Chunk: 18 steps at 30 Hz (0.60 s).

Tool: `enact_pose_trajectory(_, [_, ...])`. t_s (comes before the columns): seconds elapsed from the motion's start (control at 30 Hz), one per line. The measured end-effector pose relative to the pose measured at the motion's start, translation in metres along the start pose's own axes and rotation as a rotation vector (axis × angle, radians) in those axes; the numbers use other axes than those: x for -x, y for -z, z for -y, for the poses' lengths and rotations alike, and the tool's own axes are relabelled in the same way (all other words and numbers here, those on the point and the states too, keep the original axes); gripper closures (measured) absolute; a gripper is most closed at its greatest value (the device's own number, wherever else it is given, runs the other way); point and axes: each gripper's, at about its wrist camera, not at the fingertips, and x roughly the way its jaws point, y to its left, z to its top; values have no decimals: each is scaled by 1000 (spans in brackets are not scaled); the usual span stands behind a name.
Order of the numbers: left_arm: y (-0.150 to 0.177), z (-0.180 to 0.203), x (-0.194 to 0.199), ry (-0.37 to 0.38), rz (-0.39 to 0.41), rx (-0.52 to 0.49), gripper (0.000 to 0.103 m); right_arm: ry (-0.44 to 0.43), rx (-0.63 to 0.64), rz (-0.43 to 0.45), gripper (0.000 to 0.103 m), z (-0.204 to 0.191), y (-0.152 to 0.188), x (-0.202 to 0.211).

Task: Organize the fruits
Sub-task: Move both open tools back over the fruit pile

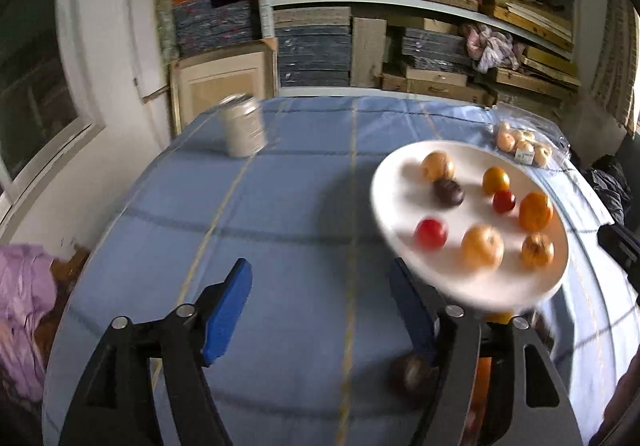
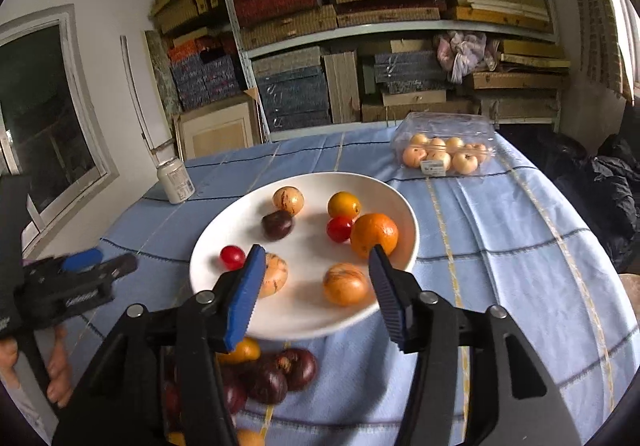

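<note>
A white plate (image 2: 224, 234) on the blue checked tablecloth (image 1: 300, 206) holds several fruits: an orange (image 2: 374, 234), two red tomatoes (image 2: 339, 229), a dark purple fruit (image 2: 277, 225) and pale striped ones (image 2: 345, 284). Loose purple fruits (image 2: 280, 374) and an orange one (image 2: 242, 352) lie in front of the plate. My right gripper (image 2: 316, 252) stands open over the plate's near side, its pads touching nothing. My left gripper (image 1: 318, 270) is open above bare cloth, left of the plate (image 1: 400, 198). It also shows at the left edge of the right wrist view, left gripper (image 2: 104, 262), in a person's hand.
A white jar (image 2: 175, 178) stands at the table's far left. A clear plastic box of pale fruits (image 2: 444, 150) sits at the far right. Packed shelves (image 2: 360, 46) rise behind the table. Dark clothing (image 2: 608, 186) lies off the right edge and pink cloth (image 1: 20, 306) off the left.
</note>
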Motion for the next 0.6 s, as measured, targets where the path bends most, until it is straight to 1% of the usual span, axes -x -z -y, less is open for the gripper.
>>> enact_pose_trajectory(0.07, [18, -9, 7, 14, -11, 25, 29, -2, 7, -12, 46, -2, 13, 9])
enact_pose_trajectory(0.13, [39, -17, 13, 45, -28, 51, 29, 1, 27, -29, 44, -6, 28, 20])
enact_pose_trajectory(0.17, [50, -19, 14, 61, -36, 56, 29, 5, 32, -33, 41, -7, 33, 23])
enact_pose_trajectory(0.23, [62, -19, 16, 79, -55, 45, 29, 14, 42, -32, 34, -10, 44, 32])
enact_pose_trajectory(0.3, [70, -15, 19, 93, -65, 15, 29, 40, 39, -12, 23, -9, 52, 40])
enact_pose_trajectory(0.37, [76, -12, 24, 93, -53, -14, 29, 50, 26, -6, 21, -7, 53, 42])
enact_pose_trajectory(0.47, [85, -6, 27, 89, -55, -56, 29, 54, -16, -19, 21, 2, 54, 40])
enact_pose_trajectory(0.53, [88, -3, 27, 93, -59, -73, 29, 48, -31, -30, 21, 6, 54, 37])
enact_pose_trajectory(0.6, [90, 0, 26, 81, -60, -91, 29, 45, -31, -32, 21, 7, 53, 37])
